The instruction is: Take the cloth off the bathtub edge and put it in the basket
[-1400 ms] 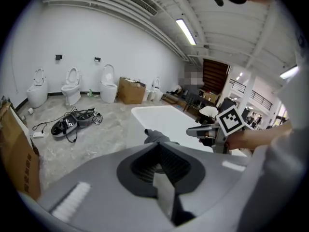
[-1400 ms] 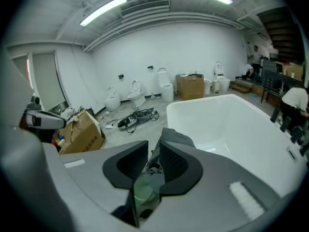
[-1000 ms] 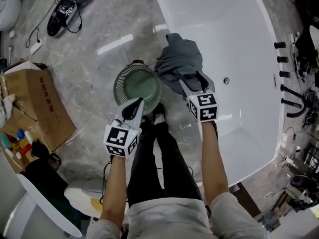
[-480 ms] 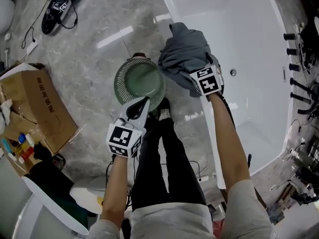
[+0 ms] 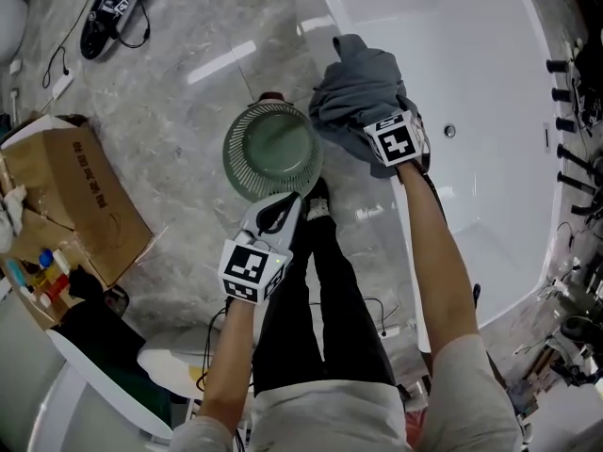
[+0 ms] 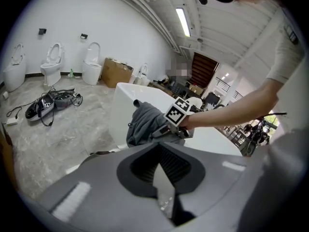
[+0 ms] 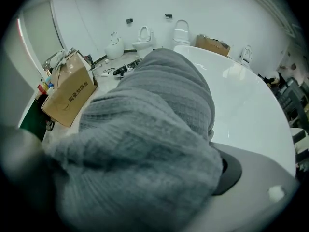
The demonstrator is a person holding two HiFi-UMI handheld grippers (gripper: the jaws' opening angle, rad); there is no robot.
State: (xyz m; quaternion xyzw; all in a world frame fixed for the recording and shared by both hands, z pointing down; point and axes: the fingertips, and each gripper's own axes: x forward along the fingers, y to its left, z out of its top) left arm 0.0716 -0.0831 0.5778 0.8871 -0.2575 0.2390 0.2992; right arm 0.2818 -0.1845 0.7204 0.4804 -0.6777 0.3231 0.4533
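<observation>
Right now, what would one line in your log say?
step: grabbing cloth | right gripper: jaws just opened, cloth between, on bathtub edge | left gripper: shut, empty, near basket | basket: empty

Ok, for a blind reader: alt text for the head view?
Seen from above, the right claw, jaws just closing around it, digs into the grey cloth on the bathtub edge. The green basket stands on the floor alongside, the left claw near its rim.

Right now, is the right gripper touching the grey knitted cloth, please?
Touching: right gripper view shows the cloth bunched between the right gripper's jaws, which just opened.
</observation>
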